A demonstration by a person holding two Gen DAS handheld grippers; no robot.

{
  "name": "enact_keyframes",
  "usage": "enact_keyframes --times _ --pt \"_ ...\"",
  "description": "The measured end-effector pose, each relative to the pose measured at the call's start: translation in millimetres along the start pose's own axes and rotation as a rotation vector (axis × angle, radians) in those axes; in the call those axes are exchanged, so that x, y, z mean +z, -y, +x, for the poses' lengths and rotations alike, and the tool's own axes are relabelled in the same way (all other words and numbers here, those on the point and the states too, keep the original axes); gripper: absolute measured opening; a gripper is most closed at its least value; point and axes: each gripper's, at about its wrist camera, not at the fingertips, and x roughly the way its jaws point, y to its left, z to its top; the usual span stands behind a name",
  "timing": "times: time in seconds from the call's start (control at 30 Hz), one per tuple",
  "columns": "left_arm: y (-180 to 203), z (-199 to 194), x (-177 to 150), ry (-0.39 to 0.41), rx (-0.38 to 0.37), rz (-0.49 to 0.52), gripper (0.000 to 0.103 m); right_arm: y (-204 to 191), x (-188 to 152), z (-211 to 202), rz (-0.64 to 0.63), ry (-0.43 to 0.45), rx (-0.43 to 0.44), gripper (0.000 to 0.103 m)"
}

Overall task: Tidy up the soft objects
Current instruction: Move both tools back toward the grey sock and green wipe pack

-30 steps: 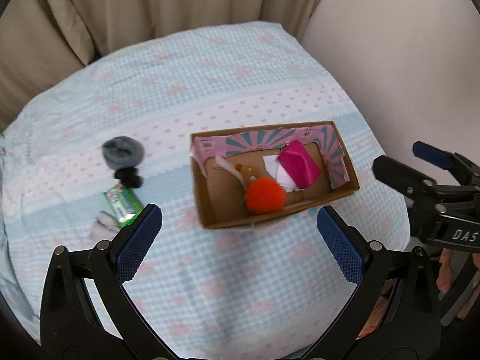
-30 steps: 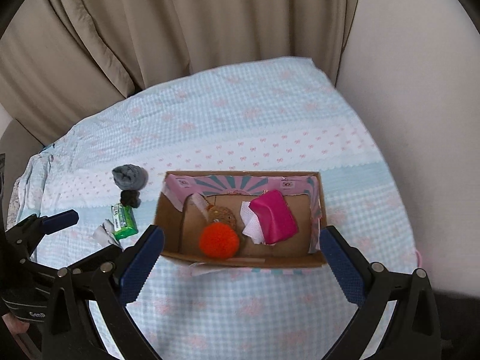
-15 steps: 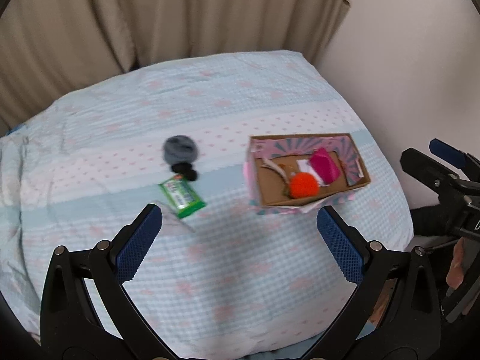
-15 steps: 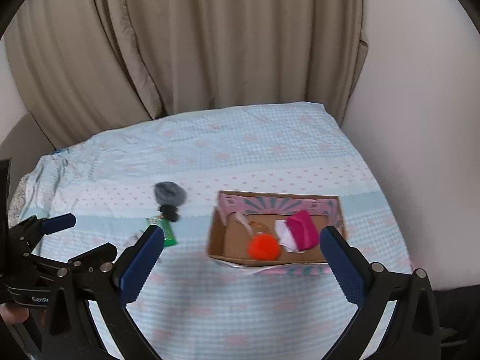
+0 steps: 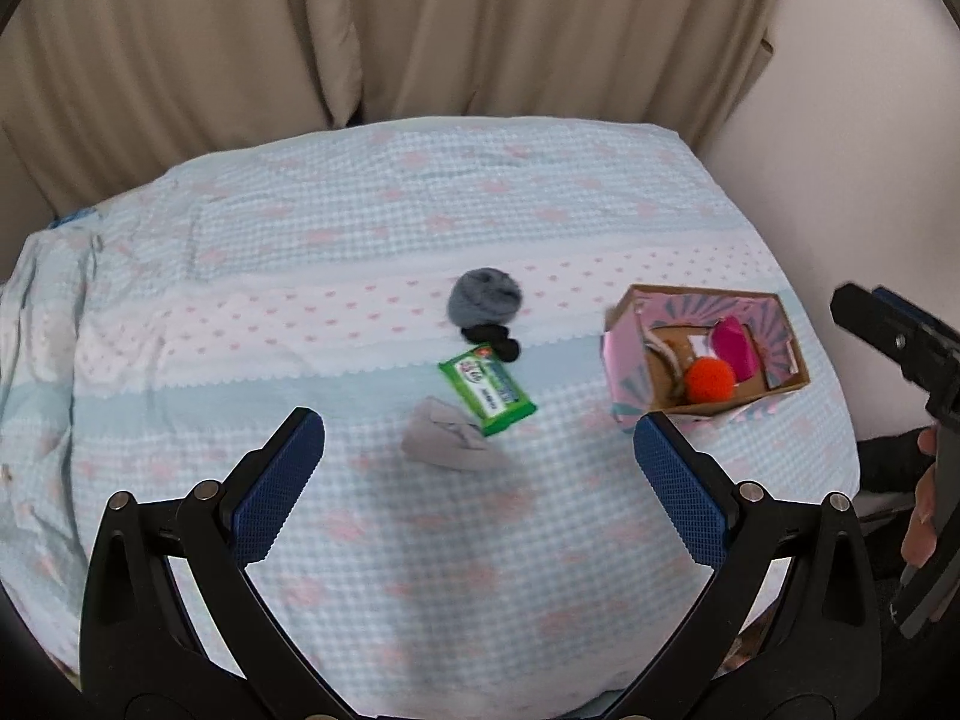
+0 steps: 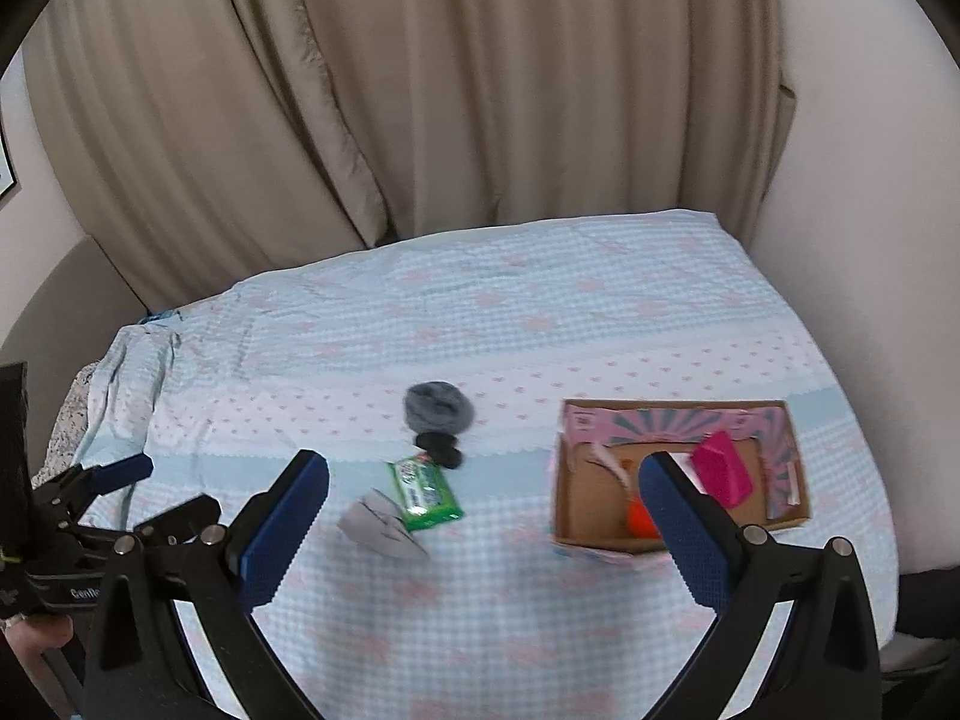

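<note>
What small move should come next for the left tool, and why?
Probably lower the open left tool toward the pale grey cloth lying just ahead of it. Both tools are empty and hang above the bed. Four items remain outside the cardboard box: that cloth, the green packet, a black piece and the grey ball. The cloth is nearest.

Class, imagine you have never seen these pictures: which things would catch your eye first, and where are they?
The orange pom-pom and a magenta item stand out inside the cardboard box on the bed's right side. To its left, a green packet lies on the blue checked bedspread, with a grey bundle just beyond it.
</note>
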Motion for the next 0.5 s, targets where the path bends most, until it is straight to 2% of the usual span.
enact_keyframes --times 0.27,0.37,0.5 --pt "-33.9 59.5 9.9 -0.063 -0.074 -0.003 0.102 -27.6 19.1 65.6 0.004 -0.023 0.036 0.103" --pt "-36.8 86.2 12.3 -0.091 -0.092 -0.014 0.102 -31.3 25.4 97.0 -0.009 -0.051 0.050 0.103" --pt "-41.2 127.3 14.8 -0.127 -0.139 -0.064 0.096 -32.6 31.0 144.9 -0.031 -0.103 0.089 0.103"
